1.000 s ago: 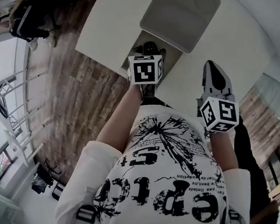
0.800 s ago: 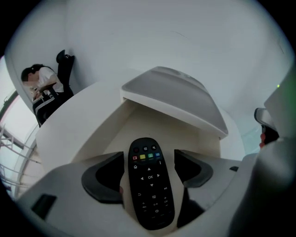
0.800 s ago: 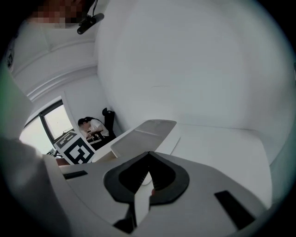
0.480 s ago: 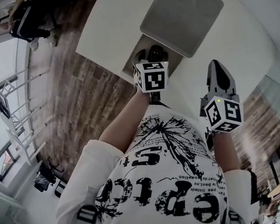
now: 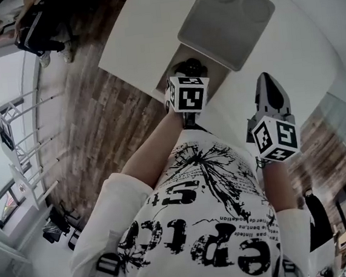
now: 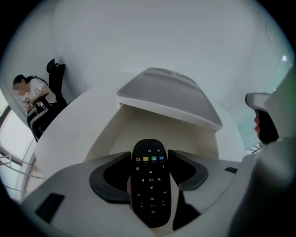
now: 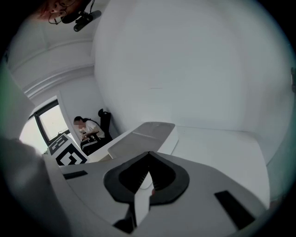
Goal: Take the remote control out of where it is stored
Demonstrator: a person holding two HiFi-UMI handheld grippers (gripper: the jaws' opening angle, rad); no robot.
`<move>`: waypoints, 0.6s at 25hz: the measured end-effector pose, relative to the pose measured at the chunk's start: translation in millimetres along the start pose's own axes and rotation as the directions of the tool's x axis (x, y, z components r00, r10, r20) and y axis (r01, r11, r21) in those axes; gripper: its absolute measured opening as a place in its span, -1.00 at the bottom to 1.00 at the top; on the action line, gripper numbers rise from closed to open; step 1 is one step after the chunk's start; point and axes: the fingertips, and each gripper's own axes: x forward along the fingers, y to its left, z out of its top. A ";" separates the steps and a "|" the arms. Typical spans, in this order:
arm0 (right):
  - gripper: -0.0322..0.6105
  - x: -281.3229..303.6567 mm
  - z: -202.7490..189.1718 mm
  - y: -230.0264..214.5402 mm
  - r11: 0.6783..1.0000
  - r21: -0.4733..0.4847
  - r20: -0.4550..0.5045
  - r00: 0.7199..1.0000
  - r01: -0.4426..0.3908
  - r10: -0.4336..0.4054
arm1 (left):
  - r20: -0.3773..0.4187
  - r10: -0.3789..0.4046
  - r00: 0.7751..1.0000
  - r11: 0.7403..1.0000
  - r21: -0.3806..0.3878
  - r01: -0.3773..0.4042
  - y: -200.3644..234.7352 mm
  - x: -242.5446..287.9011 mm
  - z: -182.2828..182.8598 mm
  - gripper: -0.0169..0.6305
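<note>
The black remote control point(image 6: 151, 194) with coloured buttons sits lengthwise between the jaws of my left gripper point(image 6: 151, 170). Those jaws have just been closing, and both pads point(image 6: 111, 178) now press its sides. In the head view the left gripper point(image 5: 189, 67) points steeply down into the open compartment point(image 5: 168, 80) in the white table point(image 5: 132, 29). The compartment's grey lid point(image 5: 224, 11) is swung back behind it. My right gripper point(image 5: 264, 82) hovers over the table to the right, jaws together with nothing held point(image 7: 149, 155).
The raised lid point(image 6: 166, 95) overhangs the far side of the compartment's pale wall point(image 6: 122, 134). A seated person point(image 5: 3, 23) is far off at the back left. A white rack point(image 5: 14, 138) stands on the wooden floor at the left.
The left gripper's marker cube has rolled a little above the compartment. The right gripper has hardly moved.
</note>
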 end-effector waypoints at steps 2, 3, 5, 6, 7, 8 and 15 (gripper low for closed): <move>-0.89 -0.9 -0.9 3.4 1.000 -0.005 0.008 1.000 0.001 -0.001 | 0.031 -0.022 0.999 1.000 0.008 0.021 -0.1 -5.9 5.1 -0.13; -0.89 -1.6 -1.3 5.7 1.000 -0.007 0.012 1.000 0.001 -0.001 | 0.053 -0.025 0.998 1.000 0.020 0.024 0.3 -11.1 8.7 -0.13; -0.89 -4.4 0.3 10.9 1.000 -0.011 0.021 1.000 0.001 -0.001 | 0.103 -0.025 0.994 0.998 0.053 0.020 0.4 -25.5 18.6 -0.14; -0.89 -6.5 2.2 13.5 1.000 -0.014 0.028 1.000 0.001 0.000 | 0.132 -0.028 0.991 0.998 0.067 0.019 -0.5 -34.0 24.6 -0.14; -0.89 -8.8 4.5 16.2 1.000 -0.017 0.038 0.999 0.001 0.000 | 0.162 -0.033 0.986 0.997 0.079 0.020 -2.1 -42.7 31.0 -0.14; -0.89 -11.5 7.3 19.1 1.000 -0.020 0.049 0.999 0.002 -0.001 | 0.194 -0.040 0.980 0.996 0.091 0.023 -4.2 -51.8 37.4 -0.14; -0.89 -43.1 25.9 43.1 1.000 -0.030 0.133 0.991 0.007 -0.003 | 0.389 -0.093 0.916 0.984 0.177 0.025 -28.8 -132.5 72.9 -0.14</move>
